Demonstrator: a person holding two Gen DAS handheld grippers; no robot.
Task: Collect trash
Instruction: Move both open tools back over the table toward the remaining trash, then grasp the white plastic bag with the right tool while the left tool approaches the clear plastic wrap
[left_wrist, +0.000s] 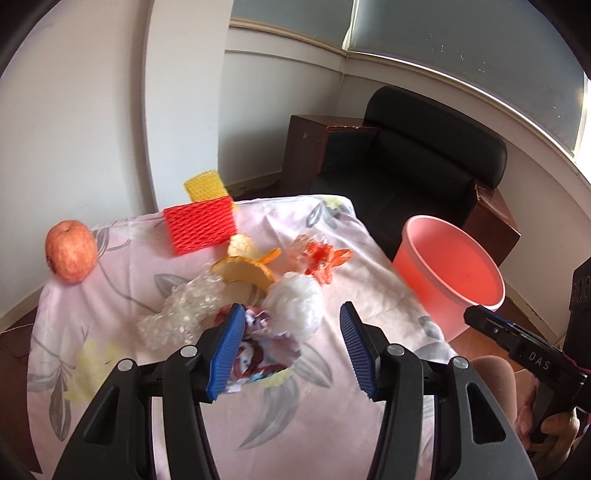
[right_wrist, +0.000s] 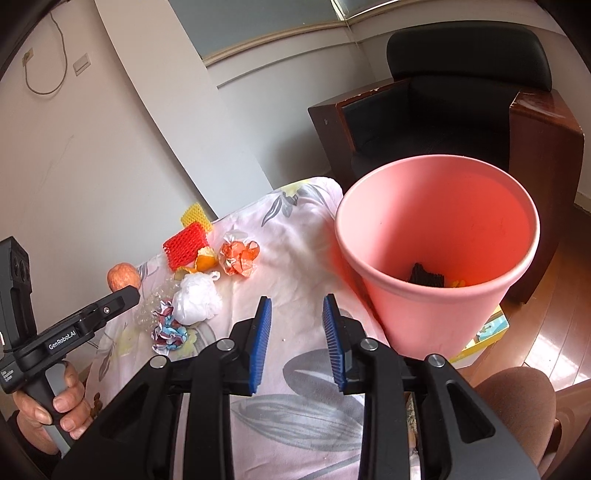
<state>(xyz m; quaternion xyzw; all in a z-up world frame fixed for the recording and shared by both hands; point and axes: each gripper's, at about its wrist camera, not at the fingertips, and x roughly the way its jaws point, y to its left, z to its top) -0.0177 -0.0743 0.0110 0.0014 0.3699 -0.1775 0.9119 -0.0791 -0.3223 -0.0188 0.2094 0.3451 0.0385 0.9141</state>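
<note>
Trash lies in a pile on the floral cloth: a crumpled red-blue-white wrapper (left_wrist: 264, 345) (right_wrist: 169, 329), a white plastic wad (left_wrist: 295, 301) (right_wrist: 197, 298), clear bubble wrap (left_wrist: 181, 314), orange peel (left_wrist: 245, 271) (right_wrist: 205, 260), an orange-white wrapper (left_wrist: 317, 258) (right_wrist: 238, 257), red foam net (left_wrist: 199, 229) (right_wrist: 184, 245) and yellow foam net (left_wrist: 205, 184). My left gripper (left_wrist: 291, 350) is open, its left pad beside the crumpled wrapper. My right gripper (right_wrist: 295, 343) is open and empty, just left of the pink bin (right_wrist: 439, 251) (left_wrist: 448, 273), which holds dark and yellow scraps.
An apple (left_wrist: 70, 256) (right_wrist: 123, 278) sits at the table's far left corner. A black armchair (left_wrist: 406, 173) with wooden sides stands behind the bin. The bin stands off the table's right edge. A wall runs close behind the table.
</note>
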